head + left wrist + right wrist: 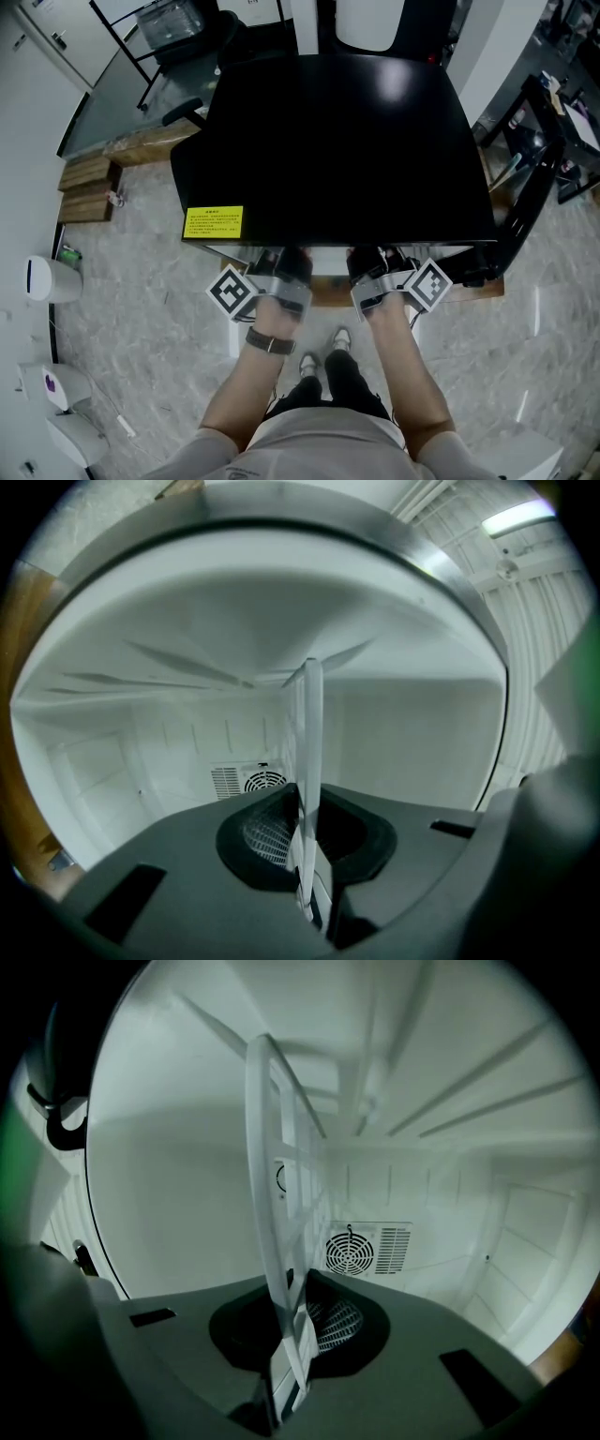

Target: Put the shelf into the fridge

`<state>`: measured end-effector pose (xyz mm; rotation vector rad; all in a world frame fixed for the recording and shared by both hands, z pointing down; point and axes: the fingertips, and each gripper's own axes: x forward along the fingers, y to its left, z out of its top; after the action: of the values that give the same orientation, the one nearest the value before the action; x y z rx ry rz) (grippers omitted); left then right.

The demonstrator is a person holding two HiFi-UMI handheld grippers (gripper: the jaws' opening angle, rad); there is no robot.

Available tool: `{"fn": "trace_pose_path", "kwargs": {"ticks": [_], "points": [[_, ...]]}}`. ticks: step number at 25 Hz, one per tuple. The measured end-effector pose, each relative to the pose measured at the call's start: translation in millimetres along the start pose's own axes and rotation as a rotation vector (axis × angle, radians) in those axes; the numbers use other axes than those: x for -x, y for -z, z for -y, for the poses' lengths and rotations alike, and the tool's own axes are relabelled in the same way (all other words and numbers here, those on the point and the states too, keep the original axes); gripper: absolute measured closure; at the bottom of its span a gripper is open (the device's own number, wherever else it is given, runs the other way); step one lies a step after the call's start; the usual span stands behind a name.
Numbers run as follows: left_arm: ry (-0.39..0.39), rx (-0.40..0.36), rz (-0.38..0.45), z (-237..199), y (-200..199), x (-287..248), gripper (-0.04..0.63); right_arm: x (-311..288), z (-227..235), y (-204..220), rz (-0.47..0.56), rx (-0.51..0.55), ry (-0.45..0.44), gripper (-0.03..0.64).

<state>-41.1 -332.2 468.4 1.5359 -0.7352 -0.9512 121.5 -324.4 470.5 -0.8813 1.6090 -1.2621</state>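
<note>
Seen from above in the head view, a small black fridge point(337, 141) stands in front of me with its open front facing me. Both grippers reach in under its top edge, the left gripper point(281, 274) beside the right gripper point(380, 272), and their jaws are hidden there. In the left gripper view the white shelf point(309, 761) shows edge-on, and the left gripper point(305, 841) is shut on it. The right gripper point(291, 1330) is likewise shut on the white shelf point(267, 1204). Past the shelf lies the white fridge interior with a fan vent point(366, 1249) on its back wall.
A yellow label point(214, 222) sits on the fridge top's front left corner. Wooden blocks point(84, 187) lie on the floor at left, near white devices point(47, 278). A black metal frame point(534, 178) stands close to the fridge's right side. The person's feet point(323, 347) are just before the fridge.
</note>
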Motion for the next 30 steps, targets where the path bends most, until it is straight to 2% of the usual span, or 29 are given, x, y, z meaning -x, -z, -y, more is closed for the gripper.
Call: {"fn": "trace_pose_path", "kwargs": {"ticks": [11,17,21,26,30], "points": [[0.04,-0.013,0.004,3,2,1,0.568,1,-1,0,0.002,0.032,-0.037,0.569],[0.027,0.009,-0.013,2,13,17,0.566,22,-2,3,0.032,0.021,-0.026,0.568],[0.004,0.042,-0.021,-1,23,33,0.566,37,1,12,0.045,0.004,0.017,0.569],[-0.019,0.05,-0.074,2,48,56,0.568,66,3,30,0.03,0.011,0.075,0.571],[-0.021,0.028,-0.132,12,68,70,0.586,83,-12,44,0.007,0.018,0.071,0.585]]}}
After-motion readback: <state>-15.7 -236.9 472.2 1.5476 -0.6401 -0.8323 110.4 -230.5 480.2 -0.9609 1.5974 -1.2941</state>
